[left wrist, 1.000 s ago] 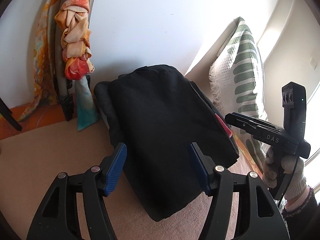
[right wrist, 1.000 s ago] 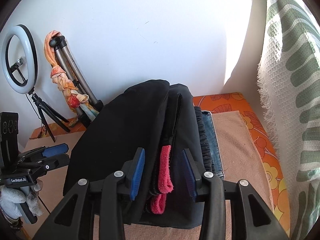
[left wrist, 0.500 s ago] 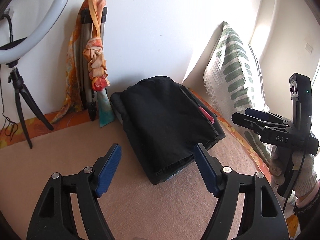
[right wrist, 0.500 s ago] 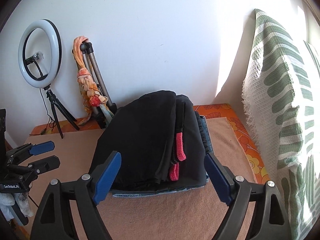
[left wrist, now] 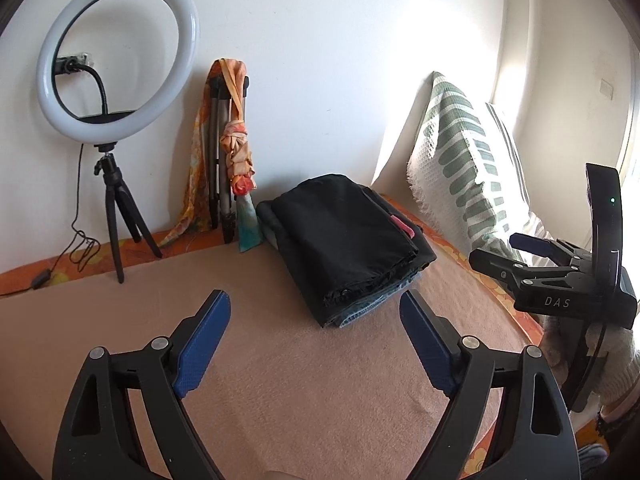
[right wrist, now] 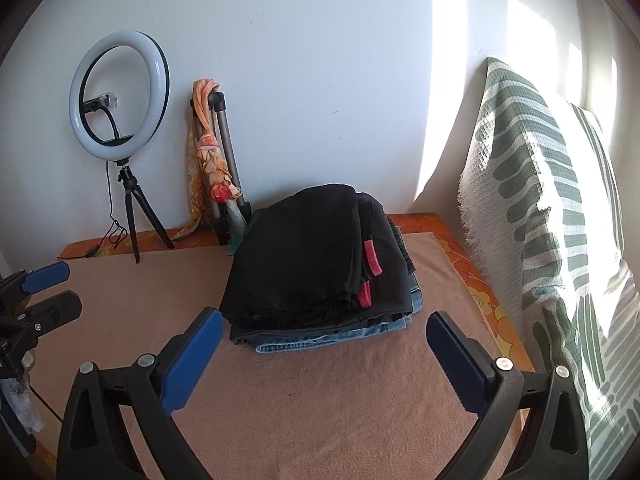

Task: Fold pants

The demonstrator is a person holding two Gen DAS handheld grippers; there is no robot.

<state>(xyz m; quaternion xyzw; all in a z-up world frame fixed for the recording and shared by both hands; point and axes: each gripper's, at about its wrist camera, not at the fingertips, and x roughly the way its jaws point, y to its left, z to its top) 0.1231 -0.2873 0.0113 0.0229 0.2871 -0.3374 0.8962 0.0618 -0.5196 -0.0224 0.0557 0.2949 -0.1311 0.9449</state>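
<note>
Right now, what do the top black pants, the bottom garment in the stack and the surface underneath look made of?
Top black pants: matte woven fabric, probably cotton blend. Bottom garment: faded blue denim, stitched hem visible. Tan surface: soft, felt-like blanket with a fuzzy nap.

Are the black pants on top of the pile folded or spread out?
Folded. The black pants lie as a compact rectangle with layered edges at the front, stacked on folded jeans. Neither gripper touches them.

Matt black cloth pants [right wrist: 296,264] top a faded denim pair [right wrist: 340,338]; the tan blanket [right wrist: 320,400] looks felt-like, the pillow [right wrist: 532,200] waffle-woven, the ring light [left wrist: 120,52] smooth plastic.
</note>
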